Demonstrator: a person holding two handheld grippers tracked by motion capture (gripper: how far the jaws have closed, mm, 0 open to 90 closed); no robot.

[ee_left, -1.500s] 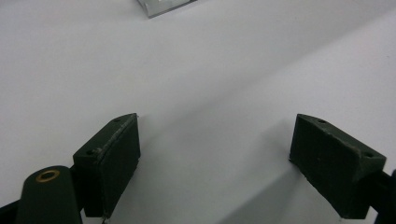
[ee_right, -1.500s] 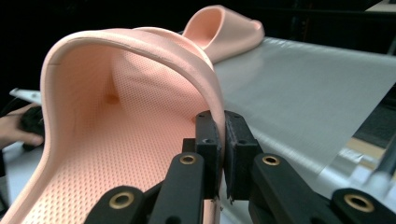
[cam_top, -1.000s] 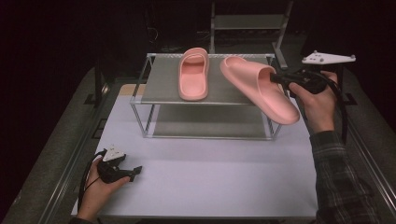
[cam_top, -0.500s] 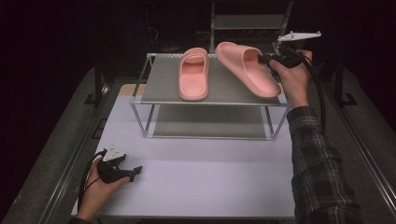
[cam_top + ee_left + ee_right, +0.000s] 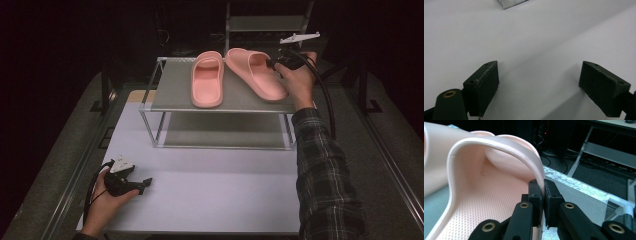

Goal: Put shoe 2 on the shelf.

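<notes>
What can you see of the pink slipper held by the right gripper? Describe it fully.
The held slipper is a pink slide of smooth, foam-like material, with a wide strap and a finely dotted footbed. It lies on the rack's top shelf beside its partner, angled a little away from it. The right gripper is shut on the strap's edge.

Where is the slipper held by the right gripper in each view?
High view: the held slipper lies on the rack top, upper right of centre, beside the other slipper.
Left gripper view: not in it.
Right gripper view: left and centre, strap pinched.
Shared landmark: the right gripper.
</notes>
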